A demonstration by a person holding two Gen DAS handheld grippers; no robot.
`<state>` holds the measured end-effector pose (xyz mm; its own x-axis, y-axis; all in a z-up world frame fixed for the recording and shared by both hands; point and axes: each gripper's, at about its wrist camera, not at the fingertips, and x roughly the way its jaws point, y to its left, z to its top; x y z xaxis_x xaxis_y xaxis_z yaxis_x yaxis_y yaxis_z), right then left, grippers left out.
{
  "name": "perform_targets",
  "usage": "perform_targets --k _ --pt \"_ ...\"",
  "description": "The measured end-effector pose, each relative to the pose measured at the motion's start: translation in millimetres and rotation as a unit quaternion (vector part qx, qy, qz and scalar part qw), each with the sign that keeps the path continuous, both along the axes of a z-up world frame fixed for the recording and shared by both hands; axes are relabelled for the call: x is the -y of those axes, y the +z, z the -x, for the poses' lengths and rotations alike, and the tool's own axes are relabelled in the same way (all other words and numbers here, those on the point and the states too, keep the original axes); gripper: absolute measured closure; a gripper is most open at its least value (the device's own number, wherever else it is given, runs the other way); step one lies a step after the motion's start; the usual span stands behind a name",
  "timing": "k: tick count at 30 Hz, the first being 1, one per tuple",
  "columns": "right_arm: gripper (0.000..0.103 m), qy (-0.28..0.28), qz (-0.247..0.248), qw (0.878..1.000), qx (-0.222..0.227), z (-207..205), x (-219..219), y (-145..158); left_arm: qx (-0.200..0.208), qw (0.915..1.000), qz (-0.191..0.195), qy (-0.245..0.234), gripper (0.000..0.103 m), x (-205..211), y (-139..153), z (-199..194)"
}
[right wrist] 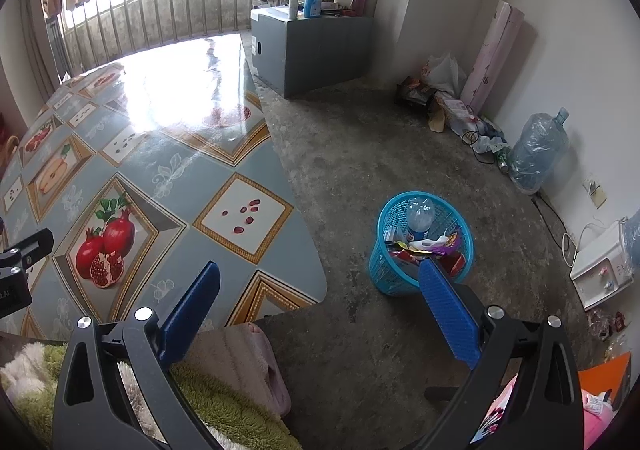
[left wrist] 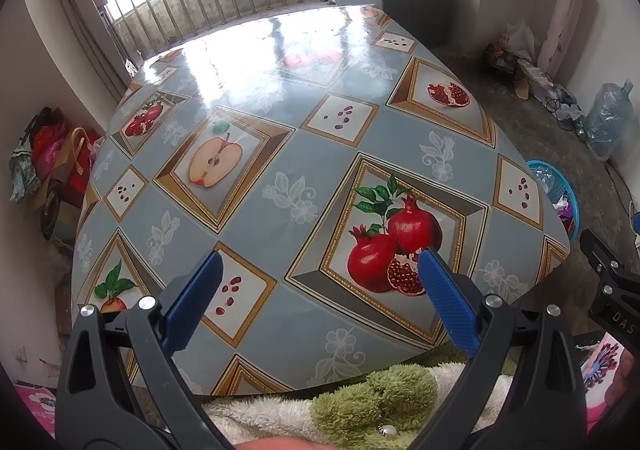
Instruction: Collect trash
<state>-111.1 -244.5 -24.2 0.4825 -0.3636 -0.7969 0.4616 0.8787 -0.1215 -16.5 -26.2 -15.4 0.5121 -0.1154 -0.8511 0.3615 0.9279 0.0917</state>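
Both hand-held grippers, left [left wrist: 320,262] and right [right wrist: 320,270], were found spread apart, empty. The filled basket [right wrist: 386,270] was noted ahead of the right one, on the floor.

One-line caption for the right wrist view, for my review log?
Open right tool hovers empty beside the fruit-print table, facing a blue basket of wrappers and a plastic bottle.

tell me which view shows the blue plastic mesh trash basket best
The right wrist view: the blue plastic mesh trash basket stands whole on the floor, with a clear bottle and wrappers inside. The left wrist view catches only part of it past the table edge.
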Motion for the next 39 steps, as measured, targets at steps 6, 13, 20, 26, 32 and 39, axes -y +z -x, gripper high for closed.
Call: perform_targets --k 6,13,20,26,32,39 --pt "0.006 0.004 -0.001 1.0 -0.002 1.9 -1.5 -0.5 0.0 1.0 -0.001 0.0 0.009 0.3 0.2 0.5" --pt "0.006 0.003 0.001 1.0 -0.003 3.0 0.5 0.5 0.0 1.0 -0.001 0.0 0.009 0.2 0.2 0.6" --pt "0.006 0.002 0.003 1.0 -0.002 3.9 0.1 2.3 0.0 1.0 -0.001 0.0 0.009 -0.1 0.1 0.5" --pt "0.006 0.002 0.005 1.0 -0.002 4.2 0.9 4.0 0.0 1.0 -0.001 -0.001 0.009 -0.8 0.4 0.7" --pt "0.006 0.001 0.005 1.0 -0.002 4.6 1.9 5.5 0.0 1.0 -0.002 0.0 0.009 0.3 0.2 0.3" --pt "0.006 0.001 0.006 1.0 -0.002 4.5 3.5 7.6 0.0 1.0 -0.001 0.0 0.009 0.9 0.7 0.6"
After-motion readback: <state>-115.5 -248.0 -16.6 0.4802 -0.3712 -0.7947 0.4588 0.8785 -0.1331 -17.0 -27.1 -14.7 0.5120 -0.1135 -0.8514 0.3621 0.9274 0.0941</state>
